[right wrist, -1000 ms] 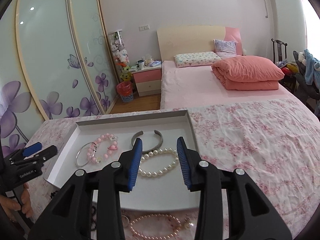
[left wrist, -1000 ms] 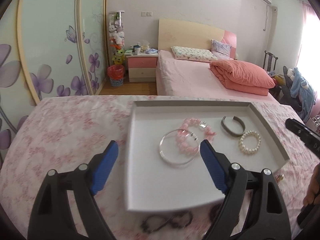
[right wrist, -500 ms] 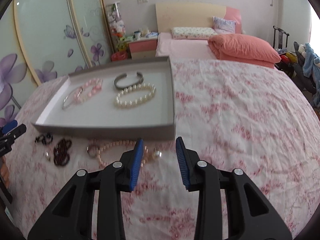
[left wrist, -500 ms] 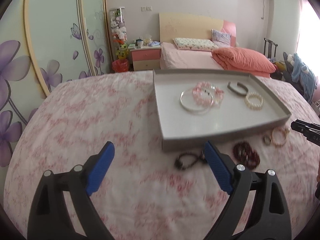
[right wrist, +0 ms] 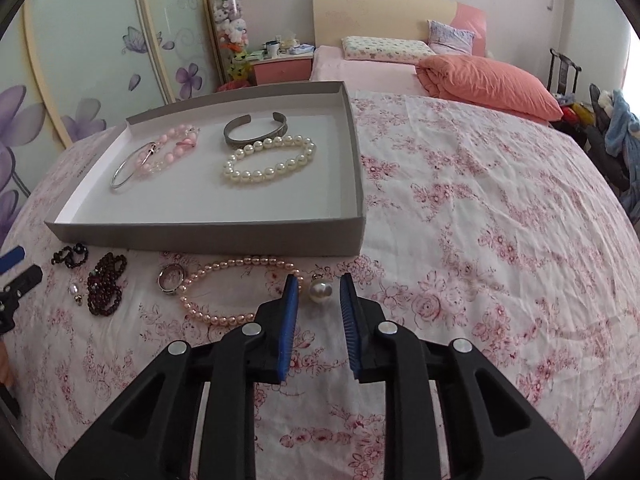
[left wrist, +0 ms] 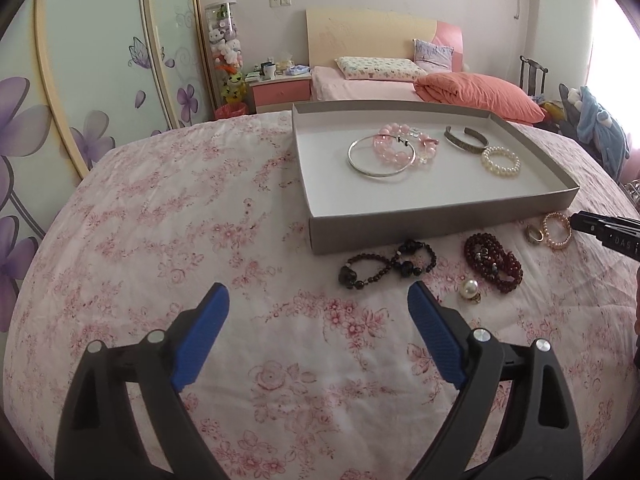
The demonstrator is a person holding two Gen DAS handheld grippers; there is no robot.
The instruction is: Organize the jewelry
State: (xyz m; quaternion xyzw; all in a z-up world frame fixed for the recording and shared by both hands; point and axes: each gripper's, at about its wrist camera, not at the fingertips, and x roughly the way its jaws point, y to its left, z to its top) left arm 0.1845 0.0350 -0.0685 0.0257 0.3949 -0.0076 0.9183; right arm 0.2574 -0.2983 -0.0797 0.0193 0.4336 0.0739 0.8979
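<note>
A grey tray (left wrist: 436, 222) (right wrist: 208, 236) on the floral cloth holds a silver bangle (left wrist: 380, 158), pink bead bracelet (left wrist: 390, 144), grey cuff (right wrist: 256, 128) and white pearl bracelet (right wrist: 268, 160). In front of it lie a black bead bracelet (left wrist: 384, 266), dark red bead bracelet (left wrist: 494, 262), pearl earring (left wrist: 469, 290), ring (right wrist: 171, 278), pink pearl necklace (right wrist: 224, 280) and large pearl pendant (right wrist: 320, 291). My left gripper (left wrist: 318, 300) is wide open and empty, short of the black beads. My right gripper (right wrist: 318, 286) is partly open, its fingertips either side of the pearl pendant.
The table carries a pink floral cloth (right wrist: 480, 220). A bed with a salmon duvet (left wrist: 476, 94) stands behind, a wardrobe with flower decals (left wrist: 100, 80) to the left, a nightstand (left wrist: 280, 88) at the back.
Both grippers have drawn back from over the tray toward the near side. The loose jewelry in front of the tray has come into view. The right jaws now frame the pearl pendant.
</note>
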